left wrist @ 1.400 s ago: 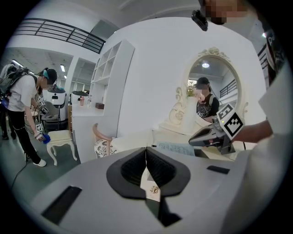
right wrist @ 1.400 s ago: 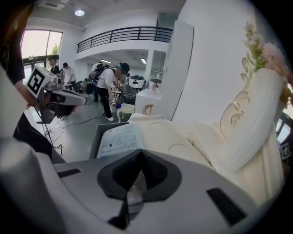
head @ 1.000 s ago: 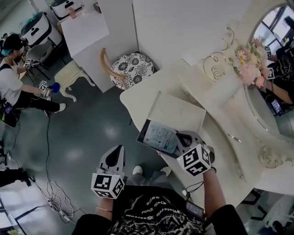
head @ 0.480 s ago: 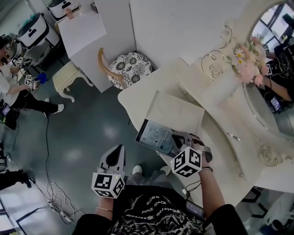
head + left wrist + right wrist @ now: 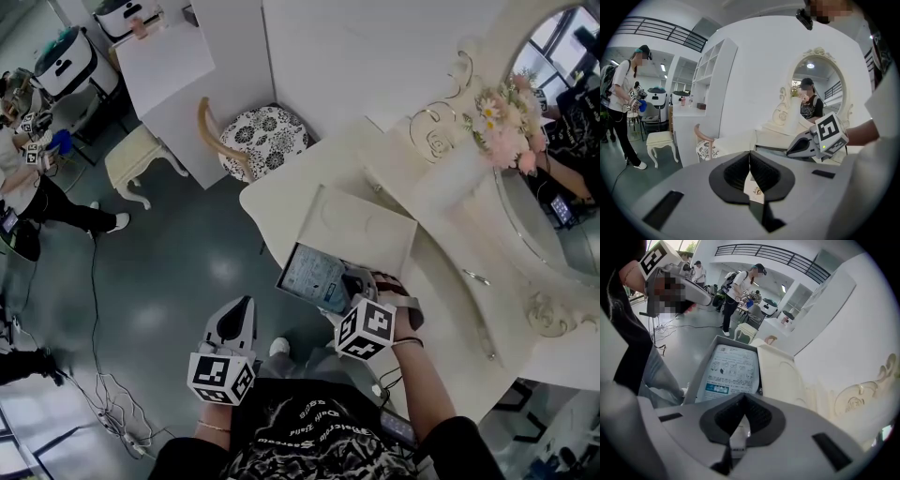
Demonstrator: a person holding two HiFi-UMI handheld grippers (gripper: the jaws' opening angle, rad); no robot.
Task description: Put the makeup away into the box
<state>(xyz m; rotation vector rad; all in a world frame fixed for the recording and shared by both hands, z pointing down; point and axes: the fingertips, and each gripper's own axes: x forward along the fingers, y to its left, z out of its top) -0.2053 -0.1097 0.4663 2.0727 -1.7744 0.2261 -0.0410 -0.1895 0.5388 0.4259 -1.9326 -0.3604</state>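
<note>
Jaws of the right gripper (image 5: 349, 281) are clenched on a thin pale makeup packet (image 5: 739, 434) w/ a dark band, seen only in the right gripper view, just above the open grey rectangular box (image 5: 287, 270) at the near edge of the cream dressing table (image 5: 281, 202). Box's flat cream lid (image 5: 361, 225) lies open on the far side & a white-and-blue printed sheet (image 5: 314, 274) fills its inside. Left gripper (image 5: 246, 302) is off the table, over the dark floor, pressed closed on nothing.
</note>
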